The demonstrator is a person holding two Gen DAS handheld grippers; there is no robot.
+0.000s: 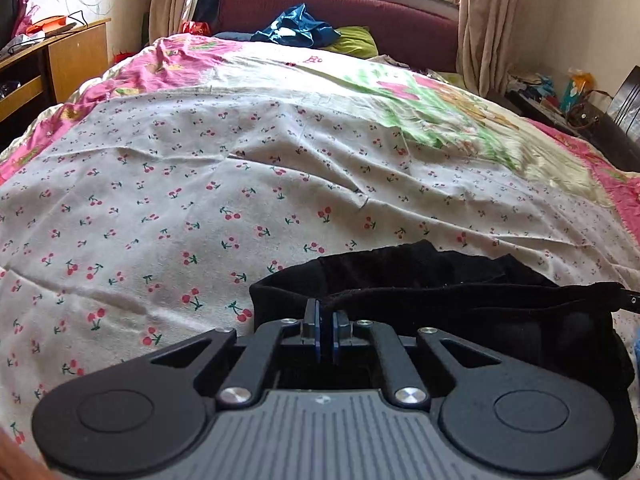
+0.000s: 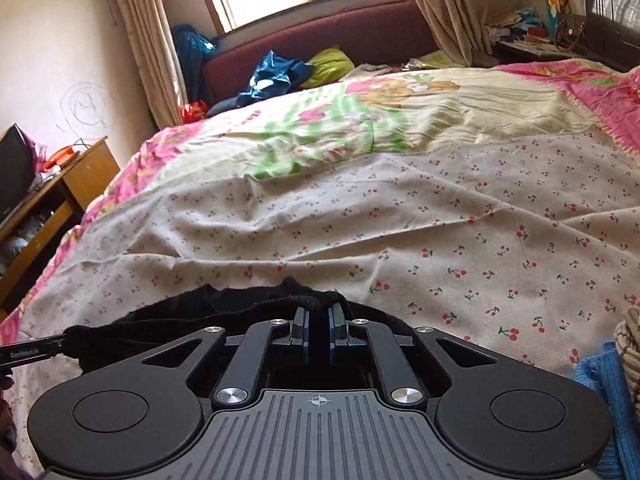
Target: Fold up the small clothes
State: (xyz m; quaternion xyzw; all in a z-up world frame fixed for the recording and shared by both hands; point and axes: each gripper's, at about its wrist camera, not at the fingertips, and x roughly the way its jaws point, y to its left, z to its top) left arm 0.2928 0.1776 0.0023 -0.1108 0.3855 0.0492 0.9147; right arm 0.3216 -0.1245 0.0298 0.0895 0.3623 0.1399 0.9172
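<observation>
A small black garment [image 1: 440, 288] hangs stretched between my two grippers just above the cherry-print sheet [image 1: 180, 200]. My left gripper [image 1: 326, 312] is shut on the garment's top edge near its left end. My right gripper [image 2: 318, 312] is shut on the same edge [image 2: 200, 312] at the other end. The right gripper's tip shows at the right edge of the left wrist view [image 1: 632, 300], and the left gripper's tip shows at the left edge of the right wrist view [image 2: 28, 350]. The lower part of the garment is hidden behind the gripper bodies.
The bed carries a pink and green floral quilt [image 2: 360, 120] beyond the cherry-print sheet [image 2: 480, 240]. Blue and green clothes [image 1: 304, 28] lie by the maroon headboard [image 1: 360, 8]. A wooden desk [image 1: 60, 60] stands to the left. A blue knitted item [image 2: 608, 400] lies at the near right.
</observation>
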